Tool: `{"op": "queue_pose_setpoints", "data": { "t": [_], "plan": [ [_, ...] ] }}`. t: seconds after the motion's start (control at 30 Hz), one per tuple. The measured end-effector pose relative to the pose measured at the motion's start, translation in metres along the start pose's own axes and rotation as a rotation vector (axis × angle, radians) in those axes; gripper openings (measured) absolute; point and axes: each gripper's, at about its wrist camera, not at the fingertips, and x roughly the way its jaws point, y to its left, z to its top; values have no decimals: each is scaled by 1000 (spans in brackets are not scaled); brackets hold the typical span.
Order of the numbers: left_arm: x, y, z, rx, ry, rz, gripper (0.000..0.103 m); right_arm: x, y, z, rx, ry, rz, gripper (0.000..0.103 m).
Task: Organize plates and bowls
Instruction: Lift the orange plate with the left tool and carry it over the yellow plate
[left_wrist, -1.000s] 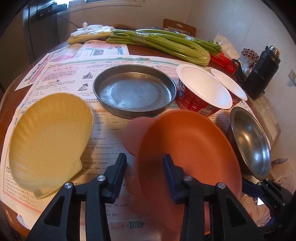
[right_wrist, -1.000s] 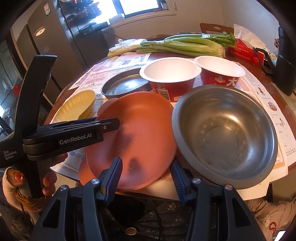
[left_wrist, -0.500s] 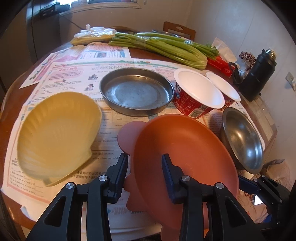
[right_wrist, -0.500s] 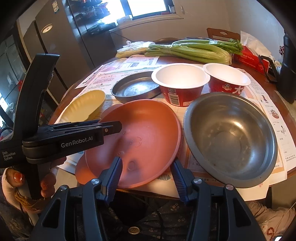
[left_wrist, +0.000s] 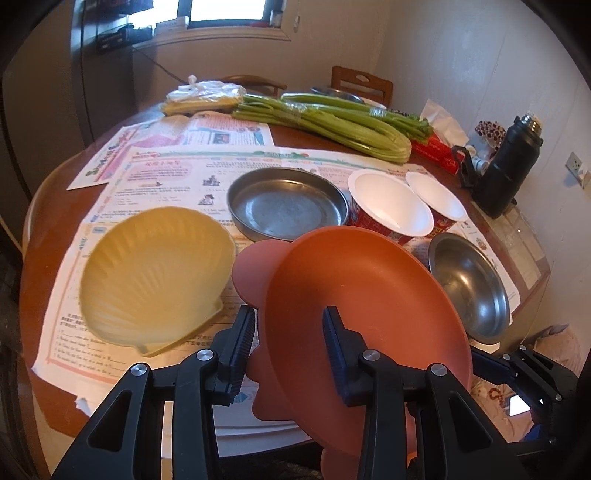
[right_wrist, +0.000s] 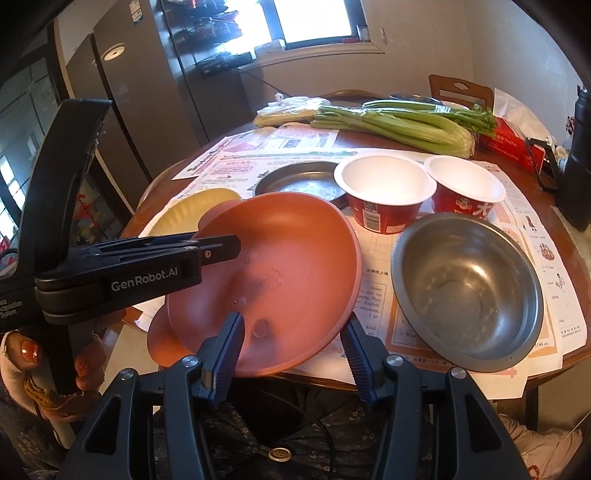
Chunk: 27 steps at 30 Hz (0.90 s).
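The terracotta plate (left_wrist: 369, 306) sits tilted at the table's near edge, its left rim pinched between the left gripper (left_wrist: 288, 343) fingers. The right gripper (right_wrist: 291, 350) is spread wide at its near rim, gripping nothing. A yellow shell dish (left_wrist: 155, 273) lies left, a steel bowl (right_wrist: 469, 291) right, two red paper cups (right_wrist: 384, 192) beyond.

The left tongs (left_wrist: 288, 339) have matte black arms with silver screws and dark blue ribbed pads. The right tongs (right_wrist: 291, 350) match. "GenRobot.AI" is printed in white along the black body. The hand (right_wrist: 33, 354) at eight o'clock shows red-orange nail polish.
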Motion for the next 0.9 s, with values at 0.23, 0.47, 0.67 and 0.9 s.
{"op": "queue_pose_setpoints", "data": {
  "t": [0.23, 0.47, 0.67, 0.9],
  "plan": [
    [-17, 15, 1, -34, -38, 16, 39, -3, 17, 10, -50, -18, 1, 54],
    [-33, 43, 2, -85, -81, 64, 40, 4, 43, 27, -114, -30, 21, 54],
    [-46, 77, 5, -160, -108, 96, 41, 18, 71, 47, -172, -26, 61, 54],
    [-53, 109, 11, -215, -137, 121, 42, 33, 101, 71, -240, -45, 81, 54]
  ]
}}
